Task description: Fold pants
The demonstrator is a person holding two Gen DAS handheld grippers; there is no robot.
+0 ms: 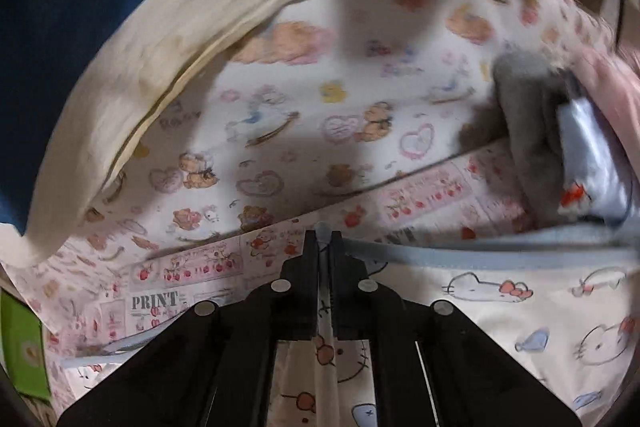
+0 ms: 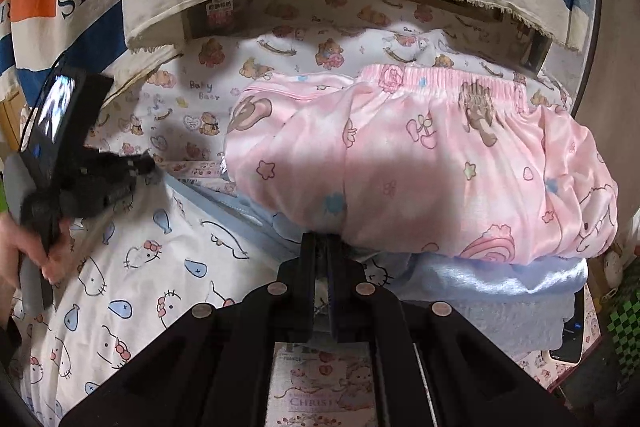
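Left hand-held gripper pinched tight on the white cat-print pants. Right hand-held gripper nearly closed, grip unclear. Pink pants lie folded at twelve o'clock; white pair unfinished.

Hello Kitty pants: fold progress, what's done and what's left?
Done: pink pants sit folded on a stack of bluish folded garments. In hand: the white Hello Kitty pants lie on the bed; the left tongs are shut on their blue waistband, and the right tongs look shut on cloth at the stack's edge. Left: the pair is spread out, so its folds and stacking remain.
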